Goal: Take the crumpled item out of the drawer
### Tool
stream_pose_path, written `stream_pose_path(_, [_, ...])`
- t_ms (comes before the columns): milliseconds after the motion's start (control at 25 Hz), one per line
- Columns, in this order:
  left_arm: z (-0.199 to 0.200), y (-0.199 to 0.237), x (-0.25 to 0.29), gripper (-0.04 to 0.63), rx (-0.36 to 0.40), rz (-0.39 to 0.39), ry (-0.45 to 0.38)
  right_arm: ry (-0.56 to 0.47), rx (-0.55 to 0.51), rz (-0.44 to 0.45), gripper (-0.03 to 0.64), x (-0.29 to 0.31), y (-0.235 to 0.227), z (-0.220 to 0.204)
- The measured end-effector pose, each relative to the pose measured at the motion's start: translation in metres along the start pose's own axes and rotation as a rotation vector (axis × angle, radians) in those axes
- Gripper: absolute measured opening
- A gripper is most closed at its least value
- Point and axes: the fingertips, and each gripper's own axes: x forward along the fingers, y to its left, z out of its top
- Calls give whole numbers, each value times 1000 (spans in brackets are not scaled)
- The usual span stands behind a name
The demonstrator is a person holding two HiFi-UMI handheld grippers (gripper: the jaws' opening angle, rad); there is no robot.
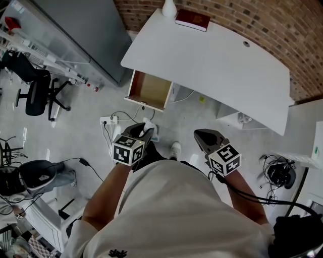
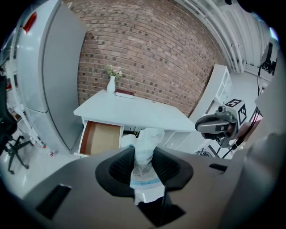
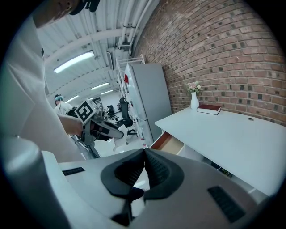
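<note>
The person's white shirt [image 1: 166, 211] fills the bottom of the head view. Ahead of it both arms hold the tools out over the grey floor [image 1: 75, 131]. The left gripper [image 1: 141, 131] carries the crumpled packet [image 1: 148, 125] at its tip, well clear of the open drawer [image 1: 149, 90], whose wooden bottom lies bare. The right gripper [image 1: 200, 136] hangs level with the left one, well apart from it, its marker cube [image 1: 224, 158] nearest the body. The drawer stands pulled out from under the white desk [image 1: 217, 55], which bears a red book [image 1: 192, 19] and a white vase [image 1: 169, 7] at its far edge. A black office chair [image 1: 35, 90] stands off to the left.

In the left gripper view the dark pads [image 2: 123, 167] pinch the crumpled packet [image 2: 149, 138] partway up. It is white with a blue band, and its top stands above the jaws. Behind it are the open drawer [image 2: 100, 137], the desk [image 2: 129, 112] and a brick wall [image 2: 147, 53].

In the right gripper view the right gripper's [image 3: 144, 154] jaws are pressed together with nothing between them. Beyond them the left gripper [image 3: 117, 132] holds the packet in the air beside the desk.
</note>
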Motion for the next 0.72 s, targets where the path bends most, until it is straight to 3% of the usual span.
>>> stream_pose_path(720, [0, 0, 6, 132, 14, 10, 8, -12, -2, -1, 29, 1, -5, -2])
